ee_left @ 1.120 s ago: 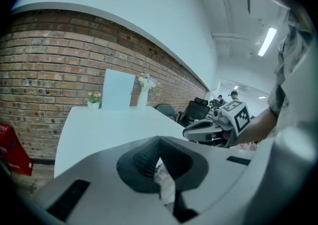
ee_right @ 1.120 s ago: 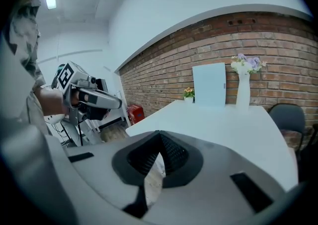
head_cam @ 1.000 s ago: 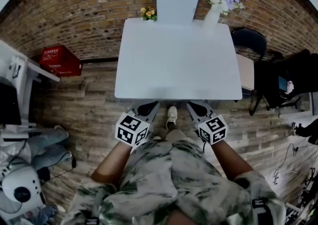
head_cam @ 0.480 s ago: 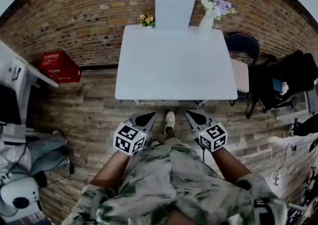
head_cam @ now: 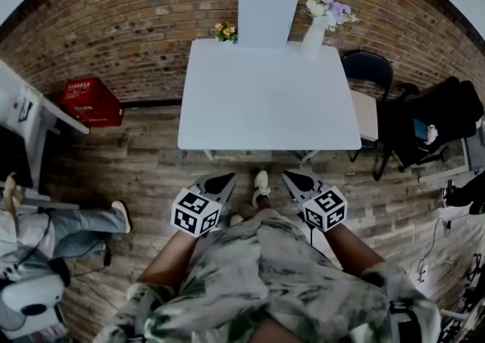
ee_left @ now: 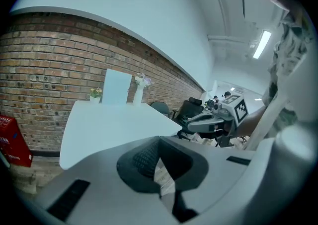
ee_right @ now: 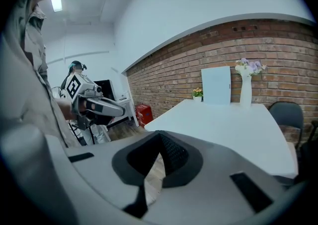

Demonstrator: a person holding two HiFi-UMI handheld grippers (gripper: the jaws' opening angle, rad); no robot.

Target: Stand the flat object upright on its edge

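The flat pale board [head_cam: 267,18] stands on its edge at the back of the white table [head_cam: 269,99], leaning on the brick wall; it also shows in the left gripper view [ee_left: 118,86] and the right gripper view [ee_right: 216,85]. My left gripper [head_cam: 223,180] and right gripper [head_cam: 292,178] hover side by side over the floor, short of the table's near edge. Both are shut with nothing between the jaws. From the left gripper [ee_left: 160,142] I see the right gripper [ee_left: 195,124]. From the right gripper [ee_right: 160,137] I see the left gripper [ee_right: 117,111].
A small flower pot [head_cam: 225,31] and a white vase with flowers [head_cam: 318,27] flank the board. A red crate [head_cam: 91,97] sits on the floor at left, dark chairs [head_cam: 367,69] at right. A seated person's legs [head_cam: 83,224] and white equipment are at far left.
Both grippers have drawn back from the table's near edge toward my body, still shut. The seated person at left has stretched a leg out.
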